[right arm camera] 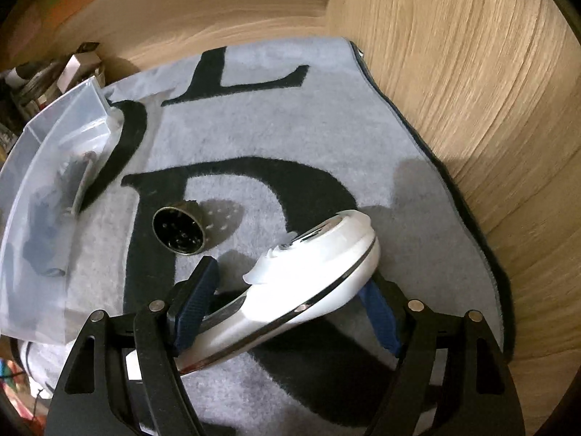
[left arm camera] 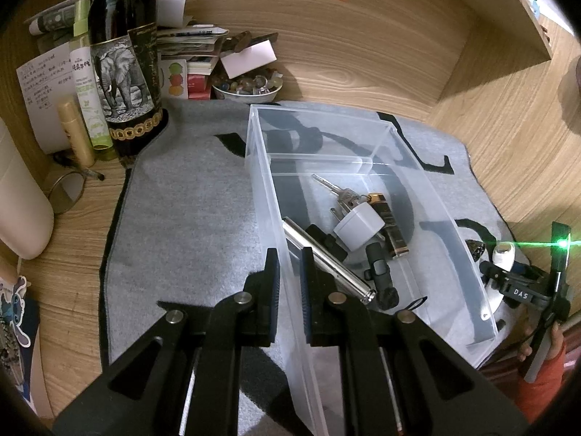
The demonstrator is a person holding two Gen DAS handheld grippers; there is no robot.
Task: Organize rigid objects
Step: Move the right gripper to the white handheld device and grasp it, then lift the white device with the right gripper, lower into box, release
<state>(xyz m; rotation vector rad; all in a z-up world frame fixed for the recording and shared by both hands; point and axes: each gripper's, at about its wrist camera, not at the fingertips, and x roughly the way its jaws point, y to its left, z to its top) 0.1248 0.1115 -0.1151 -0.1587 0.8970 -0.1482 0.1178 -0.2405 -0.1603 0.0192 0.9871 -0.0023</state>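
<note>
Much of the sorting already looks done: in the left wrist view the clear plastic bin (left arm camera: 366, 196) stands on the grey mat (left arm camera: 181, 218) and its near compartment holds a bunch of keys (left arm camera: 336, 190), a white plug adapter (left arm camera: 357, 227), a battery (left arm camera: 390, 223), a silver metal cylinder (left arm camera: 326, 259) and a dark grey handle-like piece (left arm camera: 379, 276), all lying loosely against one another, while the far compartment behind the divider appears empty. The left gripper (left arm camera: 290, 283) sits at the bin's near-left wall with its jaws drawn in on either side of that thin wall — it appears to be clamping the bin to steady it, though actual pad contact is hard to confirm. What is left lies outside the bin, on the mat to its right. In the right wrist view the right gripper (right arm camera: 287, 305) has its jaws spread wide around a white handheld device with a chrome edge (right arm camera: 319, 272), which lies tilted across the gap; the left pad seems close to or touching its body, the right pad is mostly hidden behind it, so a firm hold cannot be read here — the jaws count as open around it. Just beside it on the mat rests a small round brass-rimmed perforated piece (right arm camera: 178, 230), untouched. By this view, at least these two items remain to be put in the bin.
</note>
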